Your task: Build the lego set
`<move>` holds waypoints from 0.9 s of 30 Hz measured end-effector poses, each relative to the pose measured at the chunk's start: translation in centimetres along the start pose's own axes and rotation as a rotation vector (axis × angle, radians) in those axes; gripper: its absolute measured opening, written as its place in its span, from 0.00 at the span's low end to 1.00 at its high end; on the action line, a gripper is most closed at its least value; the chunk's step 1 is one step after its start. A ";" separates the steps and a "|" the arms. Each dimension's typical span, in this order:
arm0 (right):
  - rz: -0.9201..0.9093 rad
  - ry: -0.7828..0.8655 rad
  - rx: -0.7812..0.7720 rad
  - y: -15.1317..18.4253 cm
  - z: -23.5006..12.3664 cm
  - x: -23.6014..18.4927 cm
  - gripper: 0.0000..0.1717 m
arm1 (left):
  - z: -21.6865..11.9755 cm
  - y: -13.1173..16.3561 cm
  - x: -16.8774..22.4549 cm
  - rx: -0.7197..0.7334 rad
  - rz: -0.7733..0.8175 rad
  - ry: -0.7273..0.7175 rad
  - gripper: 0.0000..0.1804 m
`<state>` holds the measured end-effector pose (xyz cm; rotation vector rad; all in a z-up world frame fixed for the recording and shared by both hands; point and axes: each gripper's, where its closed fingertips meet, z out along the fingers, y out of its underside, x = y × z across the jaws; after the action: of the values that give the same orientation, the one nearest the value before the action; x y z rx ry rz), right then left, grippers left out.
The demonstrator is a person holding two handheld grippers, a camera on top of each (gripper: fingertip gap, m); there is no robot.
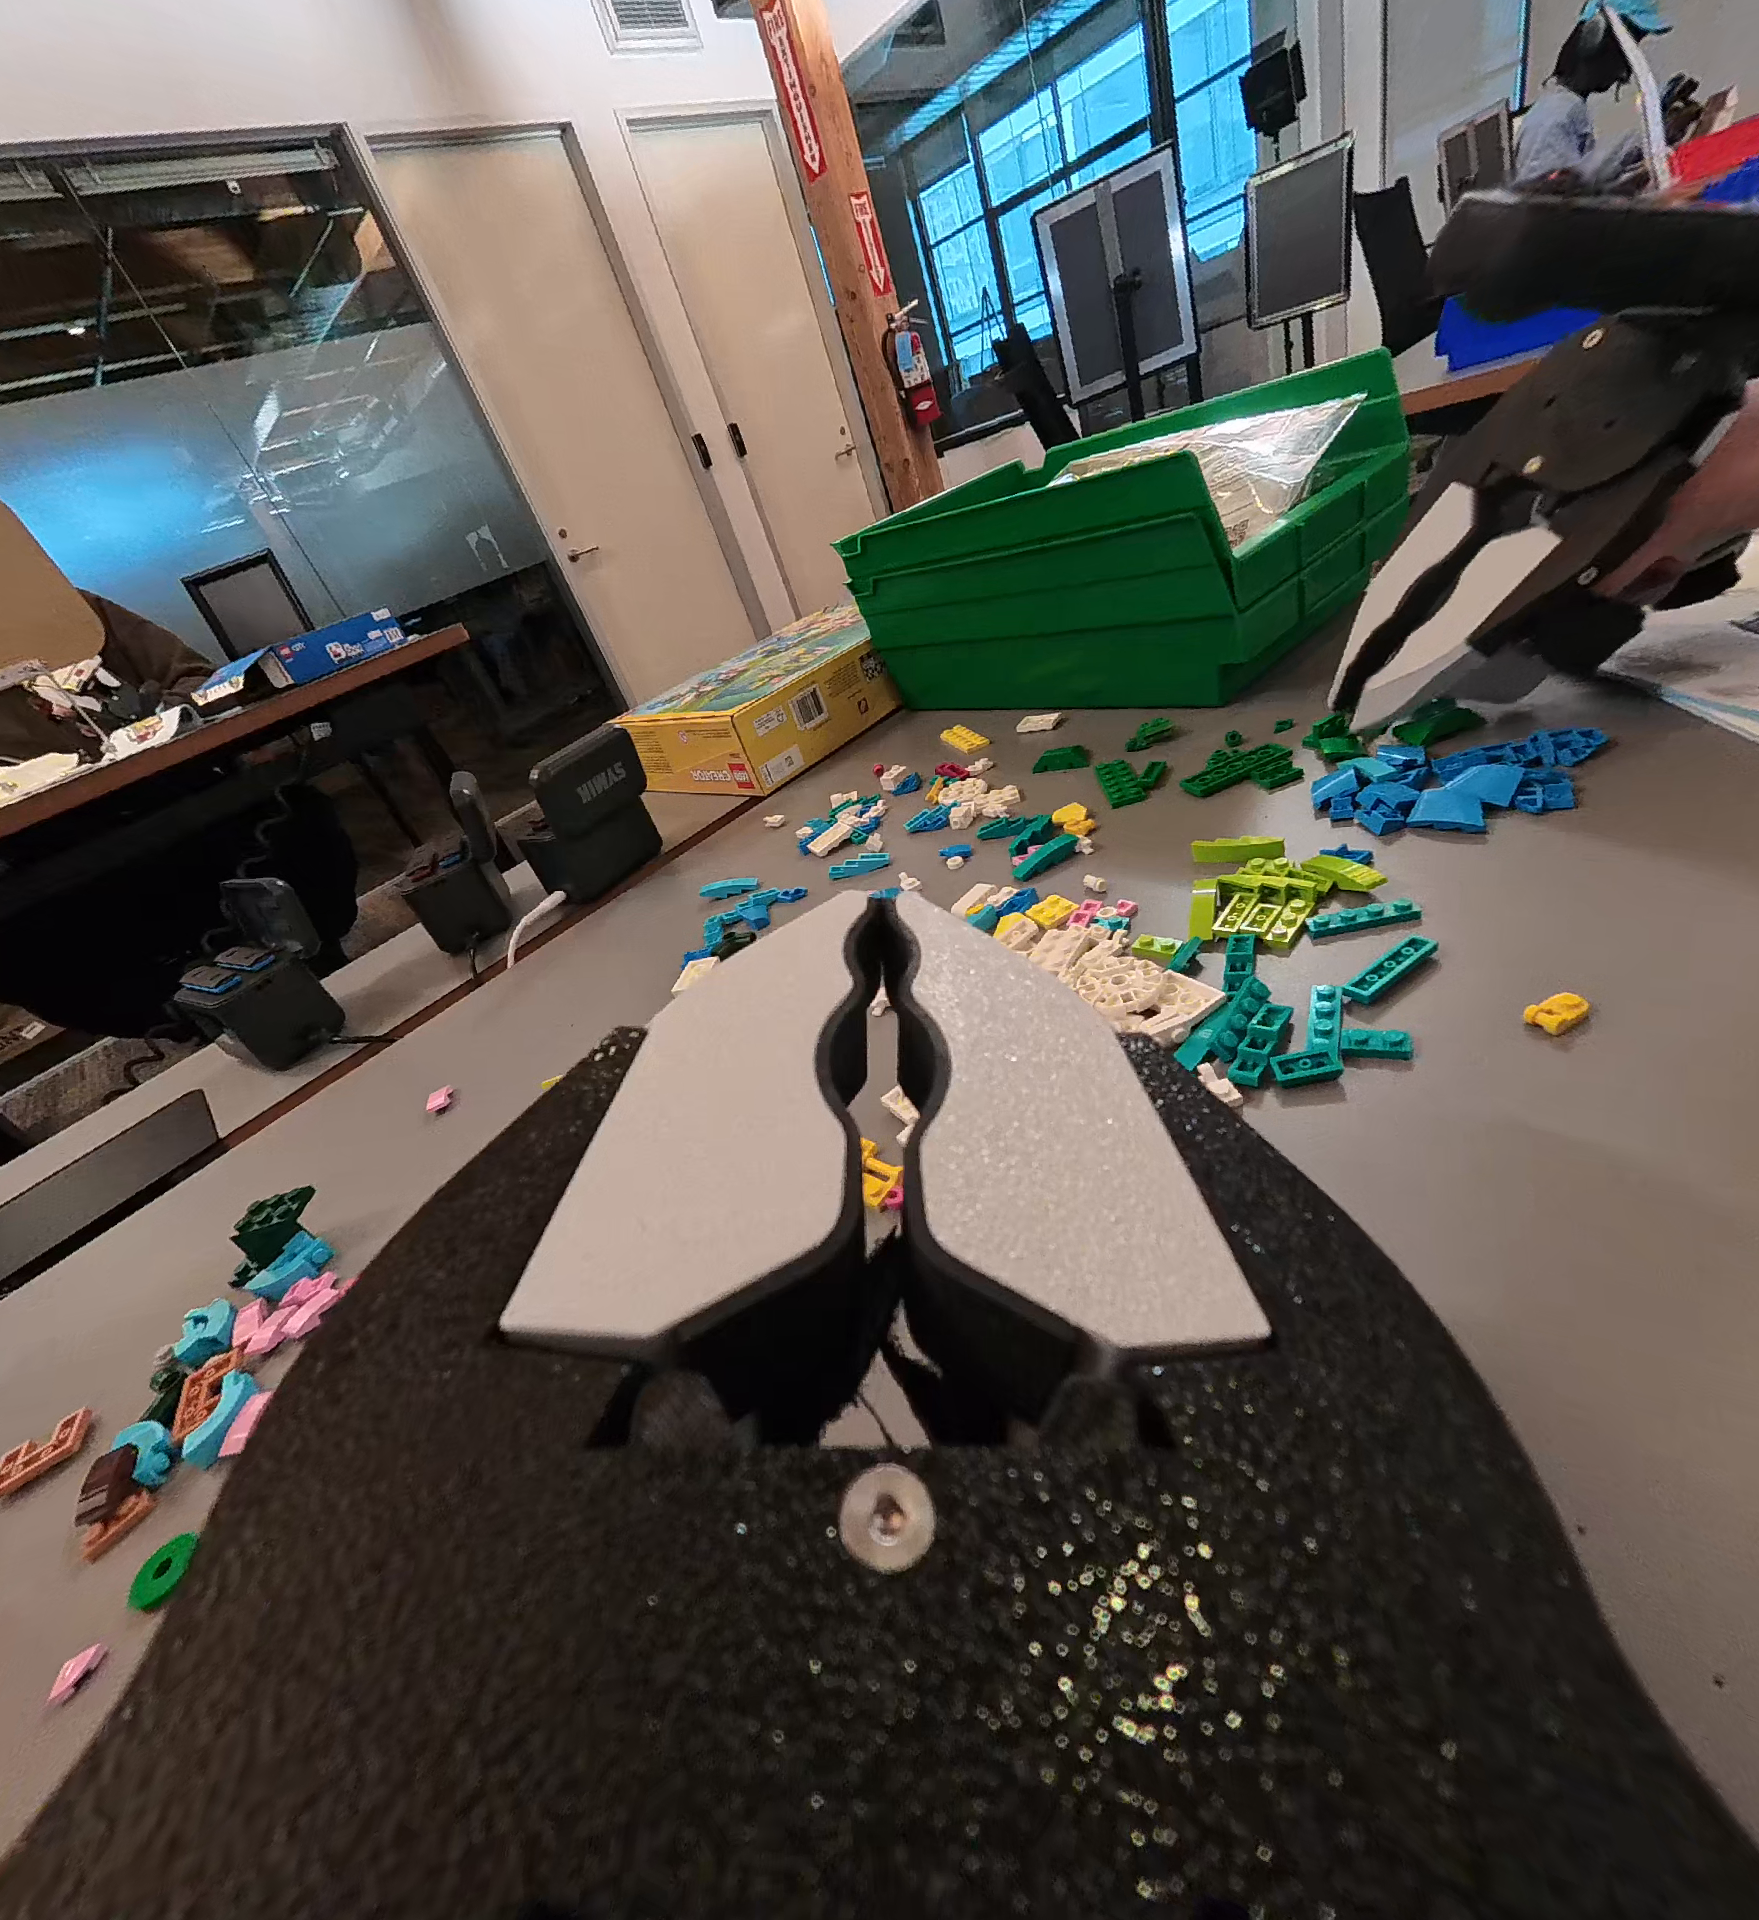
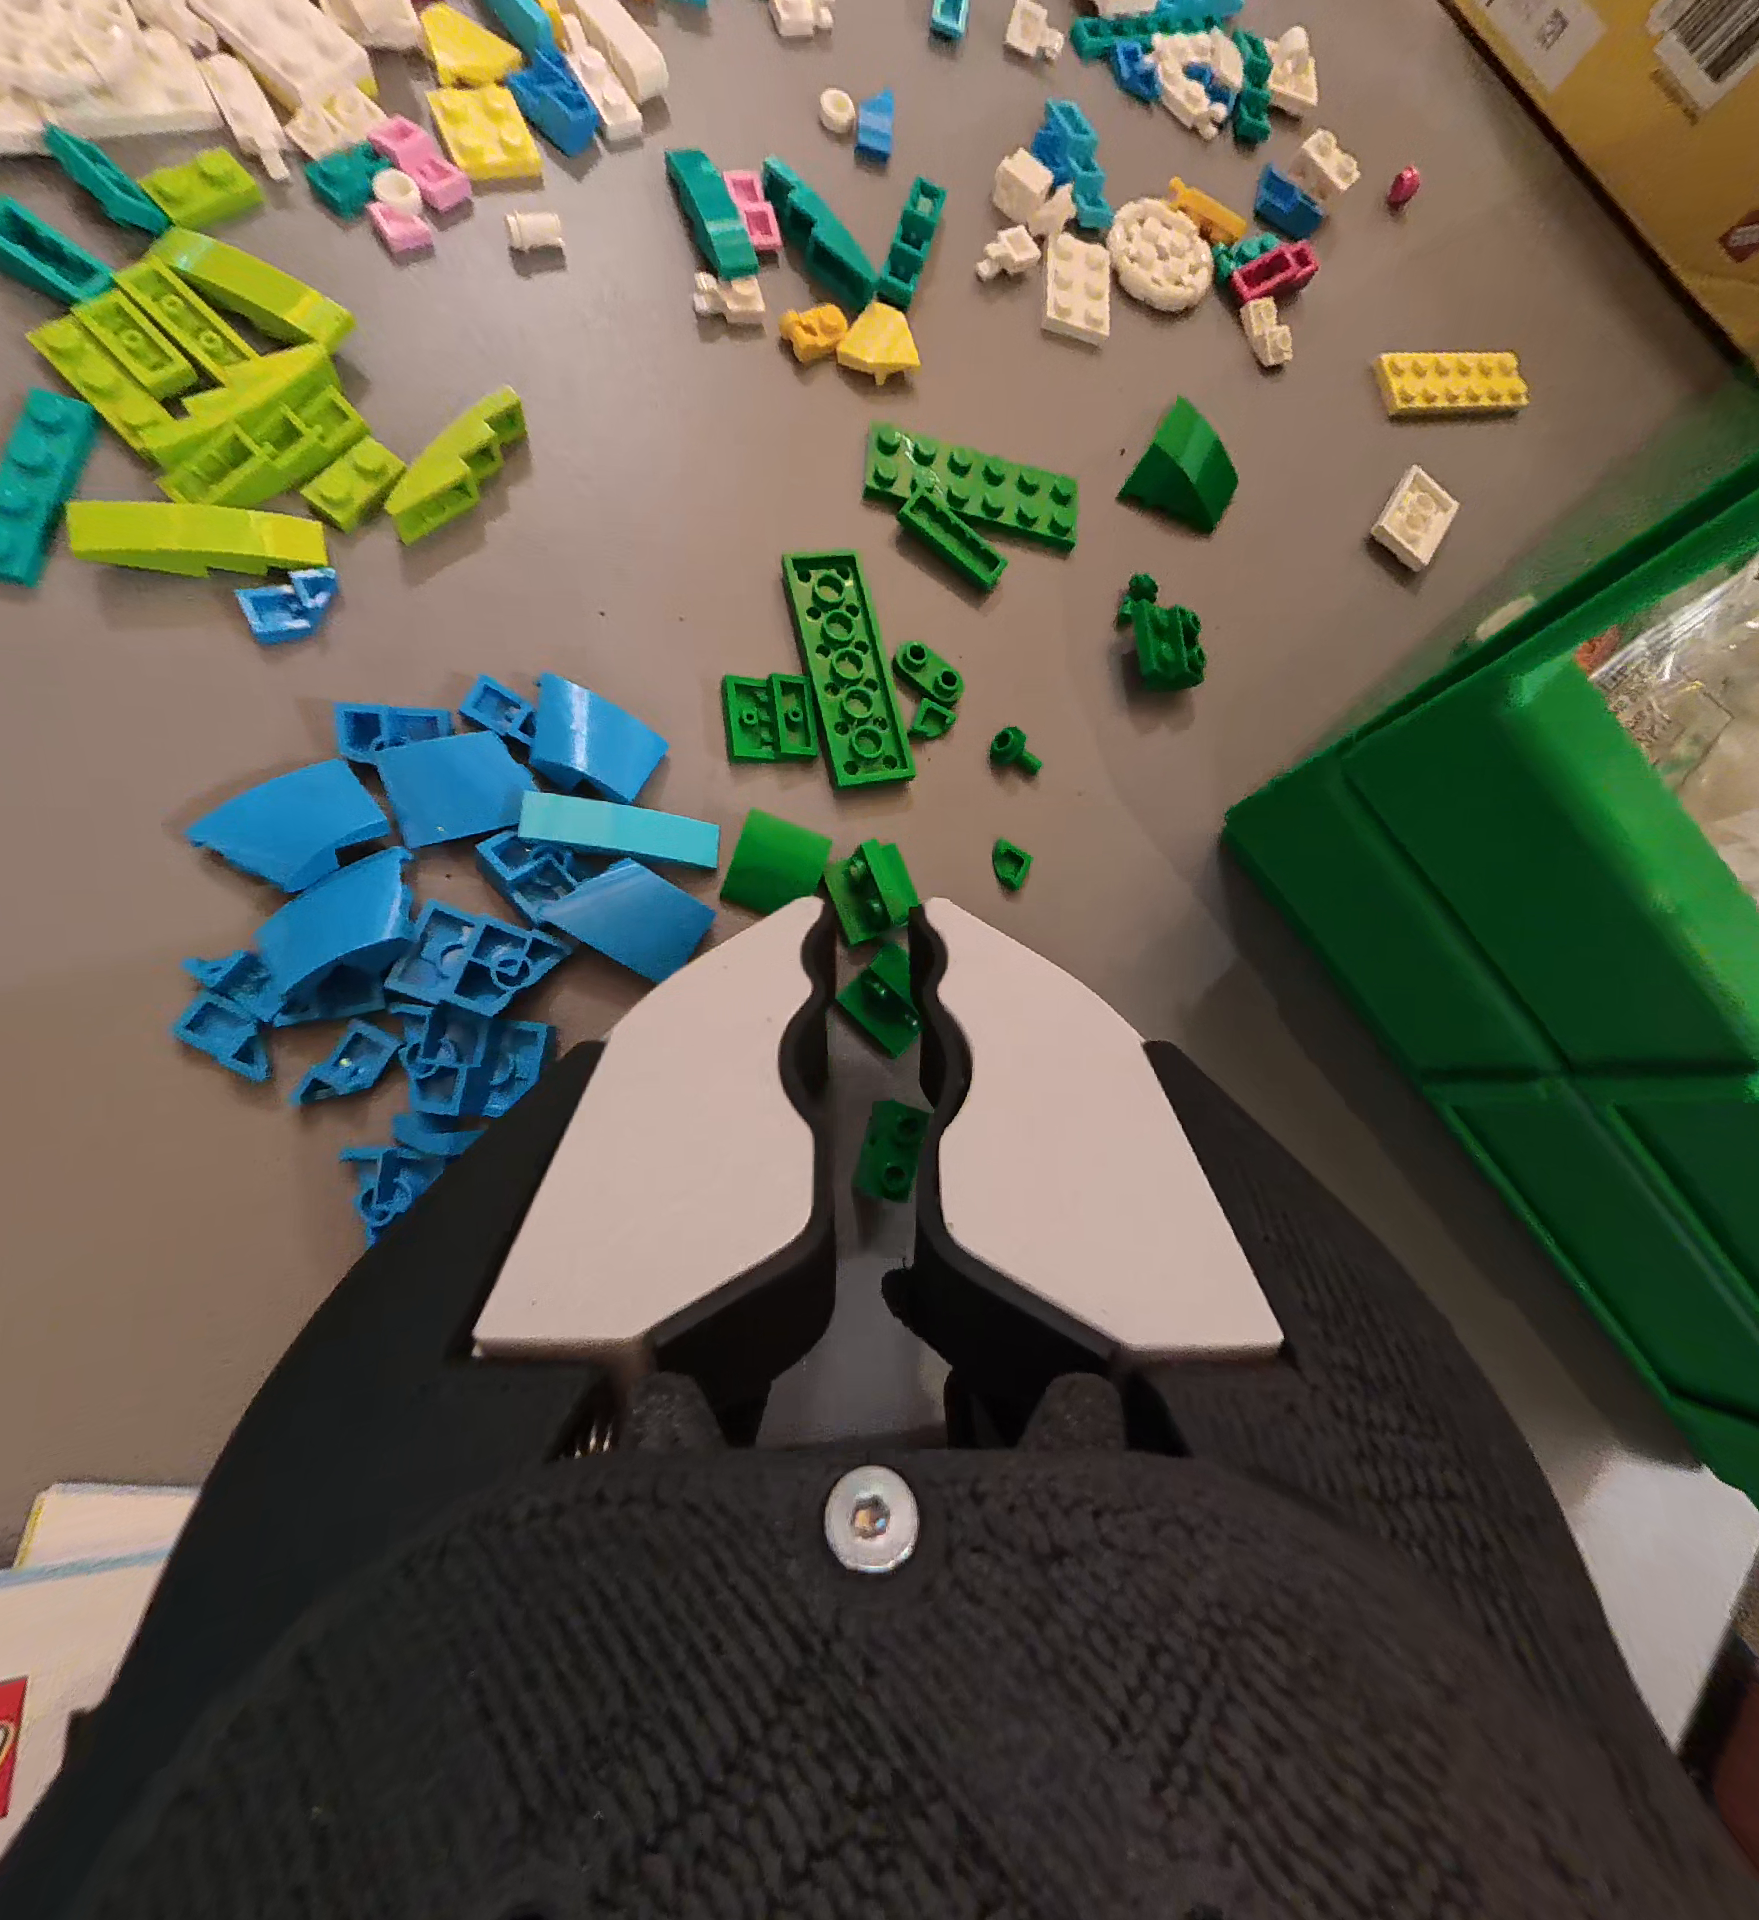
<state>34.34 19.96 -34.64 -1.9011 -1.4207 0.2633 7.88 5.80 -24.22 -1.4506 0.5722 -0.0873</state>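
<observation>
This looks like an office or shared workroom, though only one corner of it shows clearly. A glass-walled meeting room (image 1: 179, 395) with a frosted band runs along one side, next to plain white doors (image 1: 740, 374) with lever handles. A timber post (image 1: 854, 249) carries a red fire extinguisher (image 1: 913, 366), and tall windows (image 1: 1083, 156) stand behind rolling display boards (image 1: 1119, 270). Long grey tables (image 1: 1633, 1195) fill the floor; this one is strewn with toy bricks (image 2: 459, 883) sorted by colour, beside stacked green bins (image 1: 1114, 613) and a yellow set box (image 1: 761, 717). Battery chargers (image 1: 584, 821) sit along the table edge, and a person (image 1: 137, 655) is seated at the neighbouring desk.
</observation>
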 end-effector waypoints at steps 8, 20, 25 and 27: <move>0.056 -0.013 0.010 -0.7 0.6 0.4 0.02 | 0.1 0.1 0.2 -0.002 0.008 0.006 0.00; 0.120 0.070 -0.016 -1.0 -0.3 2.0 0.08 | 0.1 0.2 0.0 -0.010 0.000 0.000 0.00; 0.115 0.073 -0.007 -1.0 -3.0 2.2 0.04 | 0.1 0.2 -0.2 -0.010 -0.015 -0.011 0.00; 0.124 0.066 0.008 -1.2 -3.9 2.1 0.02 | 0.1 0.2 -0.4 -0.010 -0.023 -0.015 0.00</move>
<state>36.43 20.28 -30.56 -1.9763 -1.2588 0.2630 7.56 6.06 -24.32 -1.4668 0.5446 -0.0913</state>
